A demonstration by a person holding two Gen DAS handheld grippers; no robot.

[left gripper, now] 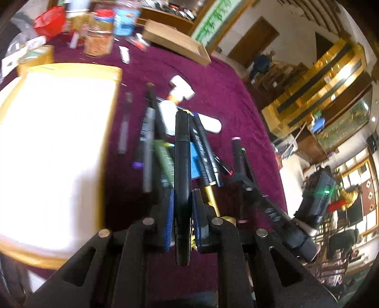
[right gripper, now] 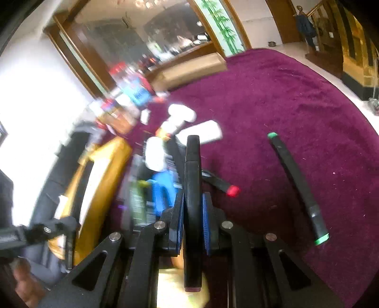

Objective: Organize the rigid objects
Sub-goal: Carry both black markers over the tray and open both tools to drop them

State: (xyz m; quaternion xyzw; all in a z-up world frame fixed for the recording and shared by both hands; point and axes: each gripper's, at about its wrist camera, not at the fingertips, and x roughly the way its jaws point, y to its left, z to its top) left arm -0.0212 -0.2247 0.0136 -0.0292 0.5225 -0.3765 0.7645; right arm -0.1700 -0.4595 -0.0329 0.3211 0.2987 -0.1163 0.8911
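Observation:
My left gripper (left gripper: 182,201) is shut on a black marker (left gripper: 182,147), held lengthwise above a heap of markers and pens (left gripper: 151,142) on the maroon tablecloth. My right gripper (right gripper: 193,213) is shut on another black marker (right gripper: 192,180), above the same heap. A green-capped black marker (right gripper: 298,184) lies alone on the cloth to the right, and a red-tipped marker (right gripper: 222,184) lies just right of the gripper. White tubes (left gripper: 208,122) and a white bottle (left gripper: 181,88) lie beyond the heap.
A white tray with a gold rim (left gripper: 111,78) sits left of the heap. Jars and a red bowl (left gripper: 49,20) stand at the back left, with a cardboard box (left gripper: 177,40) behind. The table edge curves along the right (left gripper: 272,151).

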